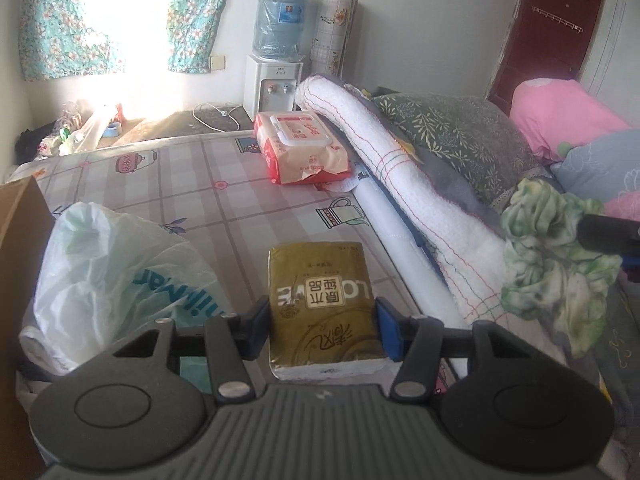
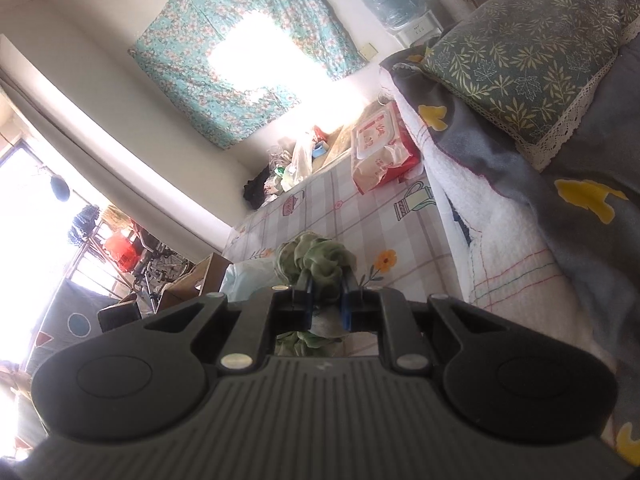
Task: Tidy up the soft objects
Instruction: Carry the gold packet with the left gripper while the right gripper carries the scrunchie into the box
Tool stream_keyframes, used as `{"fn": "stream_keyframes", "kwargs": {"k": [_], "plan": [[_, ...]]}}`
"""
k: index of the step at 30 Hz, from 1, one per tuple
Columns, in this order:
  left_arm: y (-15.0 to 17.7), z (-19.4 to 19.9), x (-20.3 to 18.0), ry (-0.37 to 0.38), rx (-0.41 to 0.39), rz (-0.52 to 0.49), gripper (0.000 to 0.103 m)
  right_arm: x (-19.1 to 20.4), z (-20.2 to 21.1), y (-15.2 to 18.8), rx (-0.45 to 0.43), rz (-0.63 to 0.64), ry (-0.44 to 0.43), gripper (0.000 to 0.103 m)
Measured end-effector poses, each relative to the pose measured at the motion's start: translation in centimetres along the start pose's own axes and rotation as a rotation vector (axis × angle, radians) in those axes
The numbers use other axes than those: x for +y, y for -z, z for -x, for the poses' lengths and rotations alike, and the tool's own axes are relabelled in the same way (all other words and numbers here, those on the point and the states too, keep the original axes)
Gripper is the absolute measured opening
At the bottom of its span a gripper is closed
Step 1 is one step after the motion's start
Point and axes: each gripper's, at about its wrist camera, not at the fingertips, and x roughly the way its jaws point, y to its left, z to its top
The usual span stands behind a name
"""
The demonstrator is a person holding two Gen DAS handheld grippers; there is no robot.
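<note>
Gold tissue pack (image 1: 324, 304) clamped between the jaws of the left gripper (image 1: 322, 330), lifted clear of the bed (image 1: 192, 184); green crumpled cloth (image 2: 316, 266) pinched in the nearly closed jaws of the right gripper (image 2: 326, 300), hanging at right in the left view. Risk: the soft pack may buckle and slip from its side grip, since most of it juts beyond the pads; the cloth's loose folds may snag the rolled white blanket (image 1: 404, 176). Both grippers point obliquely downward, the right one rolled sideways. White plastic bag (image 1: 116, 276) near left, red wipes pack (image 1: 300, 144) far
</note>
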Motion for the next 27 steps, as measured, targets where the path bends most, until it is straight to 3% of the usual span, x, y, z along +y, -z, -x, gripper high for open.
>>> {"fn": "stream_keyframes", "kwargs": {"k": [6, 15, 19, 22, 27], "plan": [[1.9, 7.9, 6.6, -0.139, -0.079, 0.037, 0.056, 5.7, -2.7, 1.4, 0.049, 0.058, -0.132, 0.012], [6.4, 15.0, 17.9, -0.4, -0.037, 0.172, 0.056, 16.3, -13.1, 5.2, 0.255, 0.128, -0.359, 0.012], [8.5, 16.6, 21.4, -0.451, -0.015, 0.229, 0.056, 20.8, -17.6, 8.0, 0.363, 0.167, -0.389, 0.012], [9.4, 16.7, 23.2, -0.449, 0.018, 0.256, 0.056, 23.6, -20.2, 10.1, 0.424, 0.21, -0.387, 0.013], [10.4, 16.6, 25.0, -0.442, 0.048, 0.264, 0.056, 27.2, -22.7, 13.2, 0.495, 0.334, -0.329, 0.017]]}}
